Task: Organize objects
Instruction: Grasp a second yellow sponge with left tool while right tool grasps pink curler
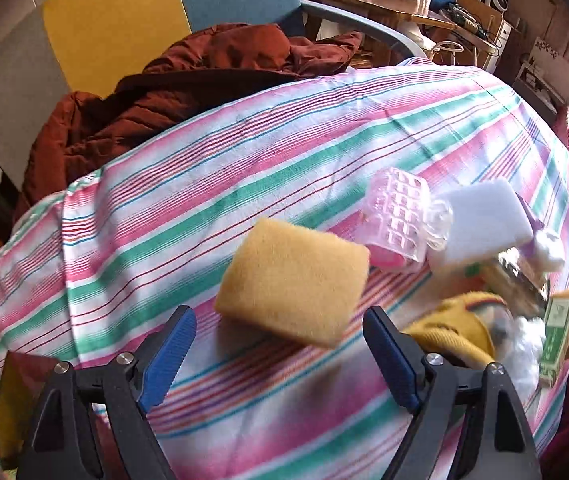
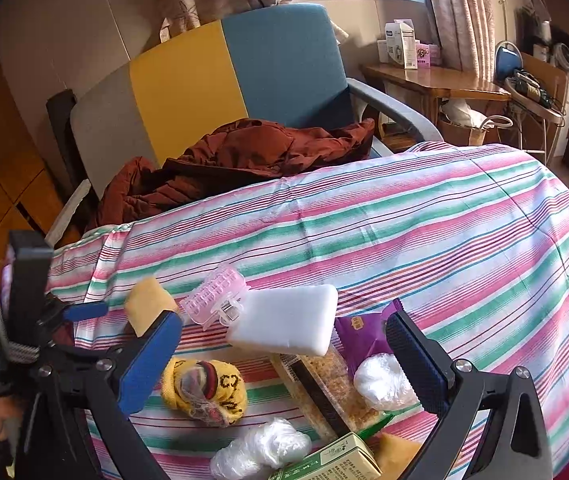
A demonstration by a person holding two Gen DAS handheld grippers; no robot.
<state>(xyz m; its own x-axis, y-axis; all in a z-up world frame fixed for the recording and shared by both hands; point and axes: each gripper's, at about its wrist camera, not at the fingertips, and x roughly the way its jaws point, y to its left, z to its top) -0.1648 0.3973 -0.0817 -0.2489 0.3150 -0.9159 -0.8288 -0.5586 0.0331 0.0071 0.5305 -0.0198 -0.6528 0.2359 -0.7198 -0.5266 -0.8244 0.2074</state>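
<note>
A yellow sponge (image 1: pixel 292 280) lies on the striped cloth (image 1: pixel 204 200), just ahead of my open, empty left gripper (image 1: pixel 280 332). Beside it are a clear pink hair roller (image 1: pixel 400 216) and a white foam block (image 1: pixel 484 220). In the right wrist view my right gripper (image 2: pixel 284 344) is open and empty above the pile: the white foam block (image 2: pixel 288 320), pink roller (image 2: pixel 216 292), yellow knit item (image 2: pixel 204 388), a purple packet (image 2: pixel 364 336), a long snack pack (image 2: pixel 316 388), clear plastic wads (image 2: pixel 380 380) and a green box (image 2: pixel 332 460). The left gripper (image 2: pixel 84 320) shows at left by the sponge (image 2: pixel 146 300).
A dark red jacket (image 2: pixel 236 156) lies on a grey, yellow and blue chair (image 2: pixel 188 80) behind the table. A wooden desk (image 2: pixel 436 80) with boxes stands at the back right. The far and right parts of the striped cloth (image 2: pixel 444 220) are bare.
</note>
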